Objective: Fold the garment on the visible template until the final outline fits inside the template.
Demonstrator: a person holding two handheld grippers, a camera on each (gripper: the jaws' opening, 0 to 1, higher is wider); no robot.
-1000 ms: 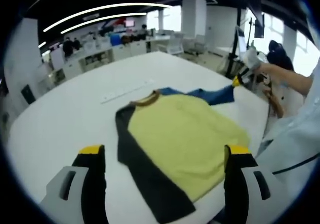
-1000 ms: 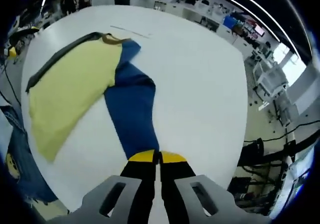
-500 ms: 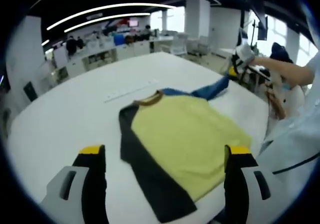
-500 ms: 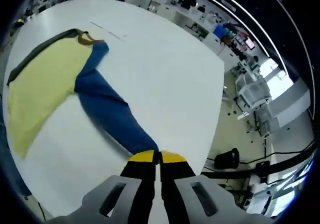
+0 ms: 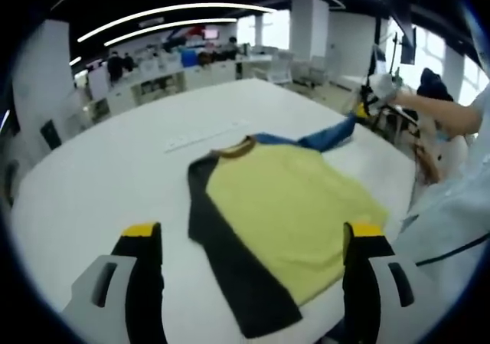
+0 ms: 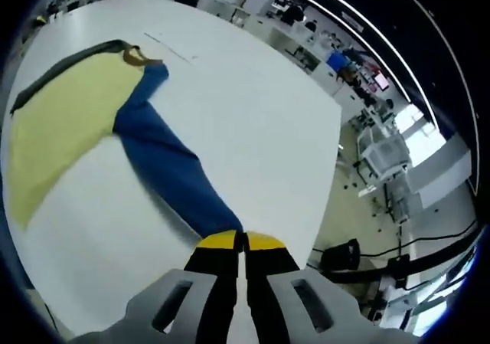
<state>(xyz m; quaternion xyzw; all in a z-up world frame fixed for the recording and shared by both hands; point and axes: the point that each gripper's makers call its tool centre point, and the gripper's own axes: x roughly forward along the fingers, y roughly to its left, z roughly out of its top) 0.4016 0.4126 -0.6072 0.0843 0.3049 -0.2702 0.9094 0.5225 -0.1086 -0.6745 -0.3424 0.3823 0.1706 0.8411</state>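
Between the right gripper's (image 6: 243, 242) closed fingers, the garment's blue sleeve (image 6: 170, 174).

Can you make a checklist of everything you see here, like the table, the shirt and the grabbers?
Surface: white table, big and rounded.
Job's things: yellow shirt lying flat, dark sleeve alongside; blue sleeve pulled out straight.
Template: faint line beyond the collar; cannot tell more.
Clutter: nothing seen.
Grippers: left gripper open above the shirt; right gripper shut on the blue sleeve's end.
Cables: black cables on the floor.
Surroundings: office desks, ceiling lights.
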